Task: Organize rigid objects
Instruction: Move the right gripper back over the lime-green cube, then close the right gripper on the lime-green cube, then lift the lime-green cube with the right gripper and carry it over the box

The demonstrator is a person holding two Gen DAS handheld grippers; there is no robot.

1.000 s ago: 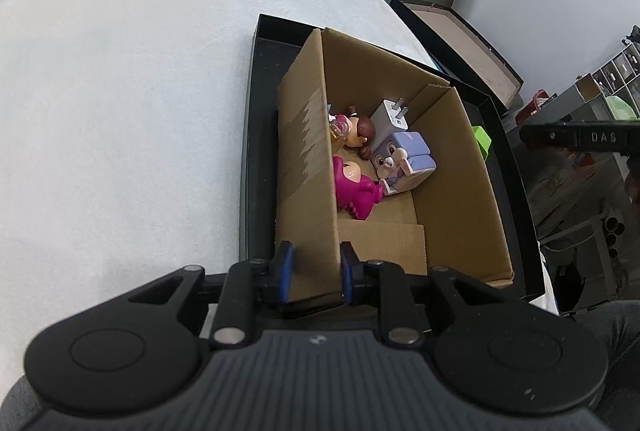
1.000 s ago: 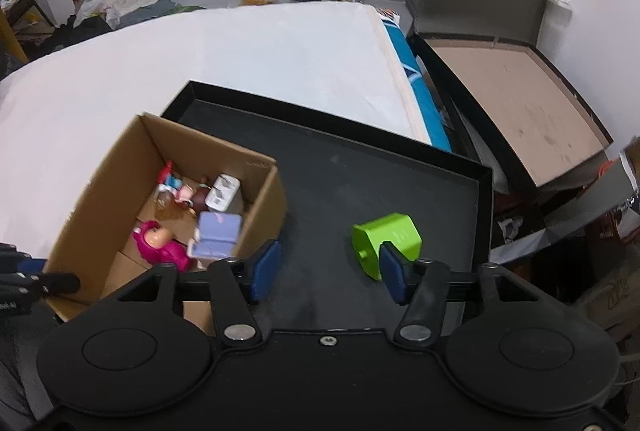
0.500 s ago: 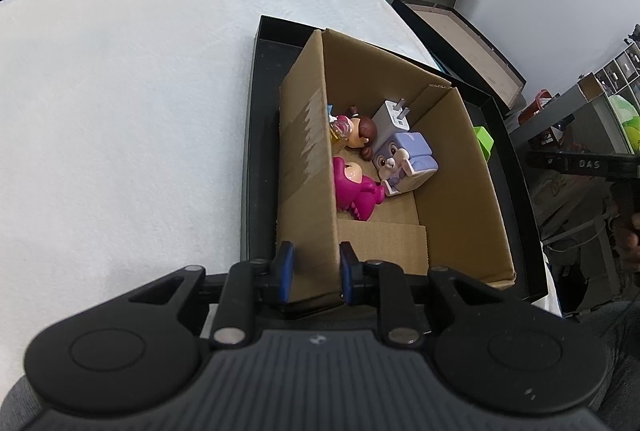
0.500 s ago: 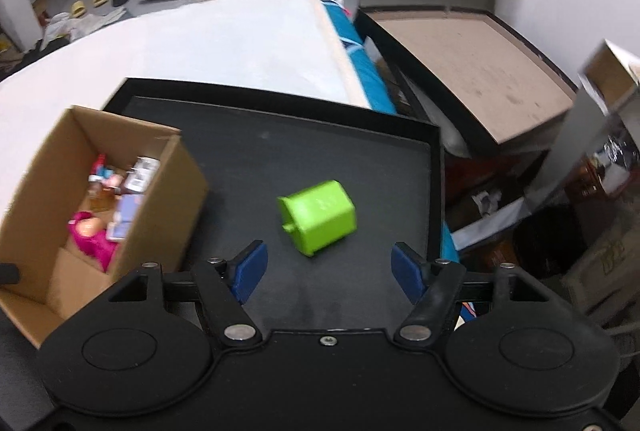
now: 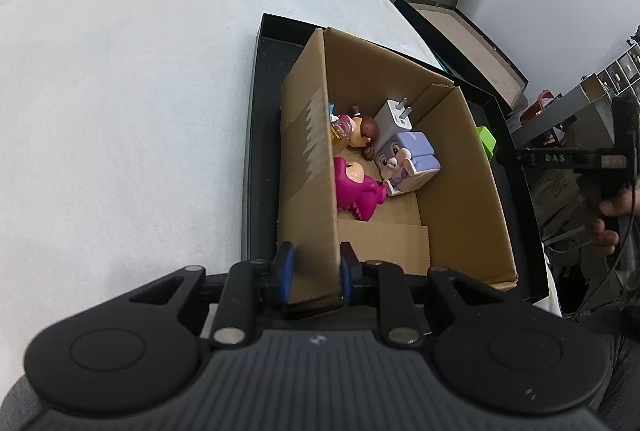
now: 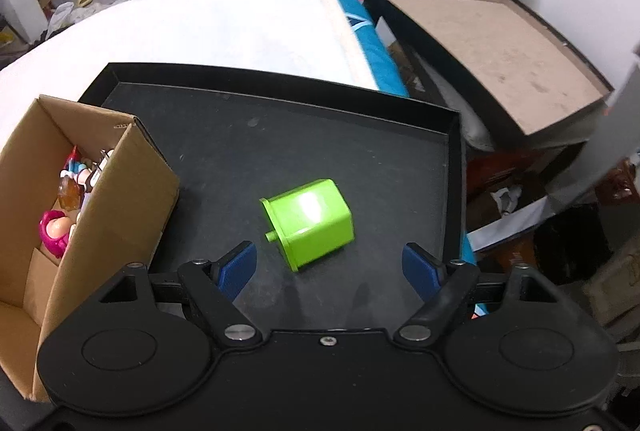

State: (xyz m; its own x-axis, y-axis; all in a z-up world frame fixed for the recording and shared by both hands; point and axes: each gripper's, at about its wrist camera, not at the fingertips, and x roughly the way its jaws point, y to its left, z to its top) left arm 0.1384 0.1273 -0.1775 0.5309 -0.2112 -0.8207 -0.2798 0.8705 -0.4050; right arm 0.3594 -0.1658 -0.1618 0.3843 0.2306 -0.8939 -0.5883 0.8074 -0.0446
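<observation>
The green cube-shaped toy (image 6: 310,222) lay on the black tray (image 6: 256,135), just ahead of the right tool (image 6: 330,265), whose empty jaws were opening; its peg probably pointed toward the cardboard box (image 6: 120,191), which the left tool (image 5: 316,269) pinched by one wall.

Green block (image 5: 486,143) mostly hidden behind cardboard box (image 5: 460,167) wall; small doll (image 5: 340,125) half hidden; right-edge shelving (image 6: 624,79) blurred.

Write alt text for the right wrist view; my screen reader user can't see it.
A lime-green plastic block lies on its side on a black tray, just ahead of the right tongs, whose blue-padded jaws are opening with nothing between them. At the tray's left stands an open cardboard box holding small toy figures.
</observation>
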